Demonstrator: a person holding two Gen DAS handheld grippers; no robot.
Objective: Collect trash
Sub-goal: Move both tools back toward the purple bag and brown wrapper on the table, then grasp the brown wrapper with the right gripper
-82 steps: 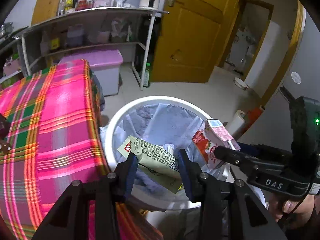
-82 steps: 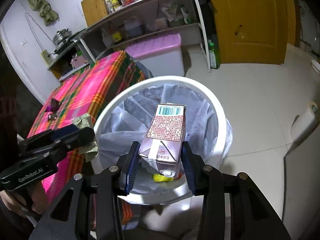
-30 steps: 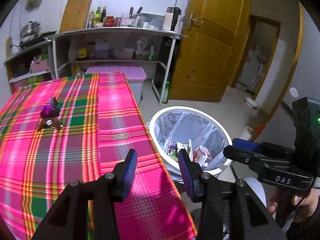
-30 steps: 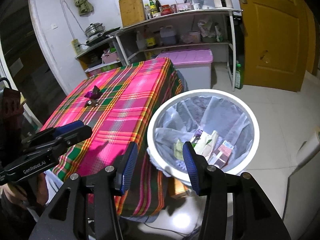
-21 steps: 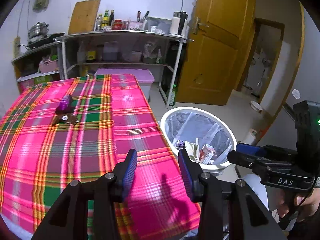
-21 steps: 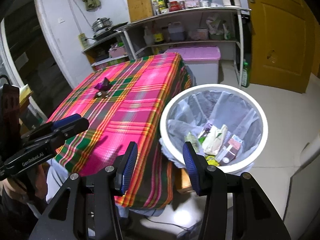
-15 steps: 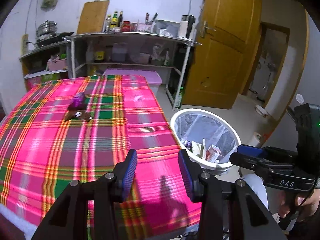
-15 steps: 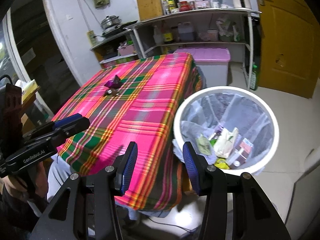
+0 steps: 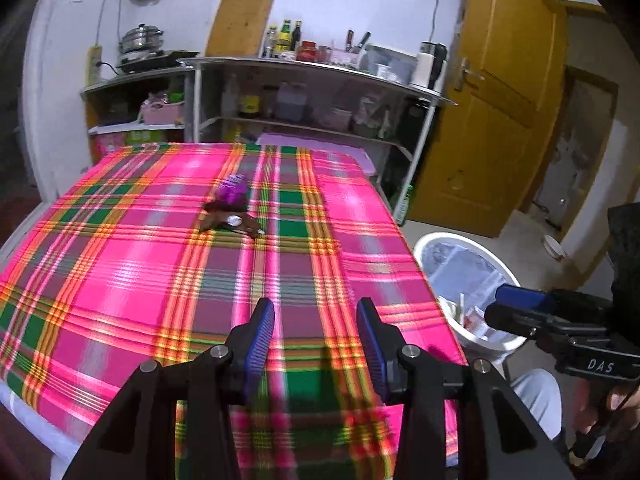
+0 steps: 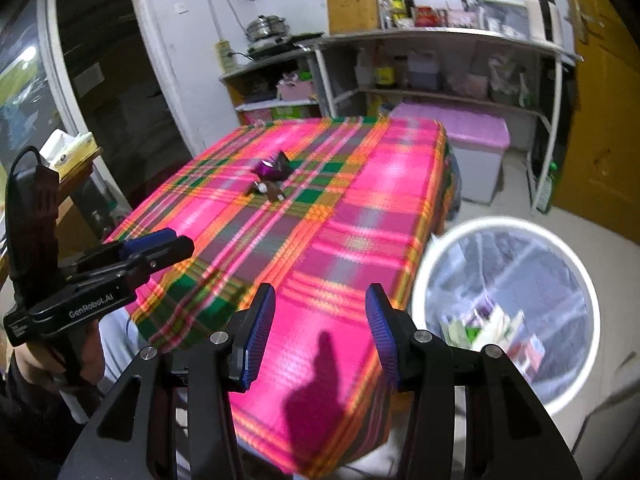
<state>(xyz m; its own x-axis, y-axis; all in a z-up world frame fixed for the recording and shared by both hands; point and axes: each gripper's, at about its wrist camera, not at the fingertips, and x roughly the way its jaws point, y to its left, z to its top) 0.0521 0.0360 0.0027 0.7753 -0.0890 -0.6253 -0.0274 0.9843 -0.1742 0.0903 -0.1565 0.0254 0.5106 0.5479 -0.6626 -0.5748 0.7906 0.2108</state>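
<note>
A purple wrapper [image 9: 232, 190] and a brown wrapper [image 9: 232, 222] lie together near the far middle of the pink plaid table [image 9: 140, 264]; they show in the right wrist view as purple wrapper [image 10: 272, 167] and brown wrapper [image 10: 269, 190]. A white bin [image 10: 440, 264] lined with a clear bag holds several cartons and wrappers; it stands right of the table [image 9: 424, 246]. My left gripper [image 9: 316, 338] is open and empty above the table's near edge. My right gripper [image 10: 320, 330] is open and empty over the table's near right corner.
Metal shelves [image 9: 312, 68] with bottles and jars stand behind the table. A purple-lidded box [image 10: 472, 128] sits under them. A yellow door [image 9: 492, 120] is at the right. A doorway [image 10: 100, 80] opens at the left.
Both grippers dropped their cartons into the bin, opened, and drew back and left away from the bin. The table with the two wrappers has come into view ahead.
</note>
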